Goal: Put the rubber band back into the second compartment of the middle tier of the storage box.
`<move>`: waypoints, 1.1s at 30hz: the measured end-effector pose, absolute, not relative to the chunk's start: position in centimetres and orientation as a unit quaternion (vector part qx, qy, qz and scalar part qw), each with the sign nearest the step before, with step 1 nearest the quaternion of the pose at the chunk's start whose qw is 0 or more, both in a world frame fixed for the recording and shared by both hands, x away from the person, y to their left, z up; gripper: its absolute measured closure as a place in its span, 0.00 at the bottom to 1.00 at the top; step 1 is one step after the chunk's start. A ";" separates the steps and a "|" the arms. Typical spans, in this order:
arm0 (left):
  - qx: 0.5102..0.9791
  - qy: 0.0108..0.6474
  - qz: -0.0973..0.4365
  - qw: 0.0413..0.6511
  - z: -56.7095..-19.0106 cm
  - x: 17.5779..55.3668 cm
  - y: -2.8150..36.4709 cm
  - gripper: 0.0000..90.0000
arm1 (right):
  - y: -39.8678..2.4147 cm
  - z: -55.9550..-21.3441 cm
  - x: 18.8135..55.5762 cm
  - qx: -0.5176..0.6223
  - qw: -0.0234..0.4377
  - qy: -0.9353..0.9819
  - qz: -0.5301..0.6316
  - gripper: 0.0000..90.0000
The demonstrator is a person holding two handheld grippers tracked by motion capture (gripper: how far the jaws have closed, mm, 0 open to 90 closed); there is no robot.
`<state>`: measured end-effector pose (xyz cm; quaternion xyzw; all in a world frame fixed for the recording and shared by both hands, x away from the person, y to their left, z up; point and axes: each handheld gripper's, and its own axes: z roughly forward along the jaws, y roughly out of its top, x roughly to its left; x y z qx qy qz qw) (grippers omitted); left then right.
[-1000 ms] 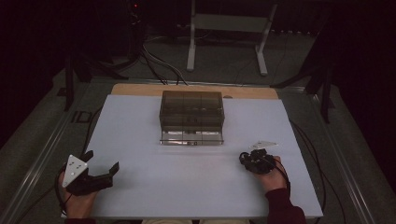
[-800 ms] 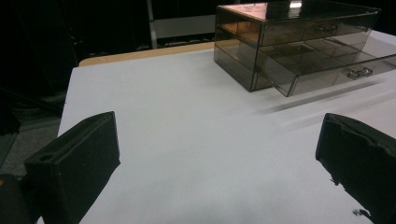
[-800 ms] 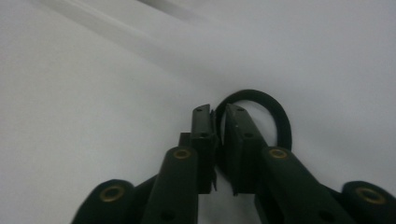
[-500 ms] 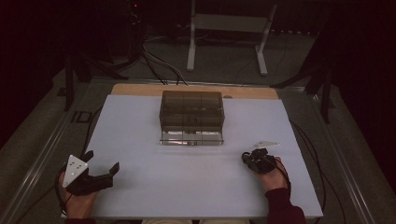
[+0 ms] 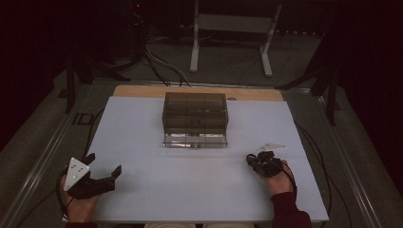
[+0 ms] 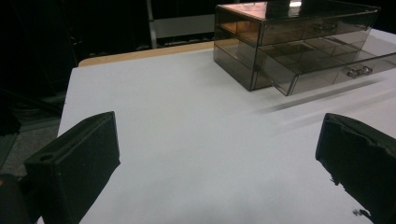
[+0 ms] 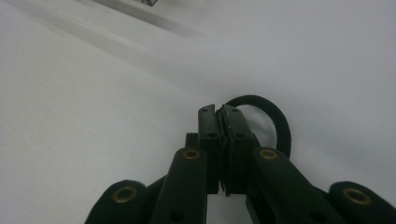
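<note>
A smoky see-through drawer box [image 5: 195, 114] stands at the middle back of the white table [image 5: 190, 190], with its bottom drawer [image 5: 195, 140] pulled out toward me. From the left gripper view the box [image 6: 299, 42] sits far ahead on the right. My left gripper [image 5: 103, 163] rests at the table's front left, its jaws wide open [image 6: 219, 140] and only bare table between them. At the front right, my right gripper [image 5: 250, 159] lies low on the table. Its jaws are shut [image 7: 219, 109] on a thin black ring [image 7: 280, 121], which loops out to the right of the tips.
A bare wooden strip [image 5: 142, 90] runs behind the white sheet. Beyond it on the dark floor are a white stand [image 5: 228, 38] and cables [image 5: 161, 66]. A wide stretch of white surface lies between both grippers and the box.
The right gripper's jaws look to have drawn together a little. Both hands stay where they were.
</note>
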<state>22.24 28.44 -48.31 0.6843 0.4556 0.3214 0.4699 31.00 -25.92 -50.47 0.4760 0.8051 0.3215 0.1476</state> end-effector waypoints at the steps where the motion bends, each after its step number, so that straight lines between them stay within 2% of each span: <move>1: 0.685 0.455 0.320 0.470 -48.3 22.3 28.4 0.00 | -25.9 -50.4 31.0 0.477 0.148 0.804 0.323 0.98; 33: 0.688 0.454 0.324 0.464 -48.2 22.2 28.2 0.00 | -25.8 -47.7 30.9 0.469 0.168 0.794 0.349 0.98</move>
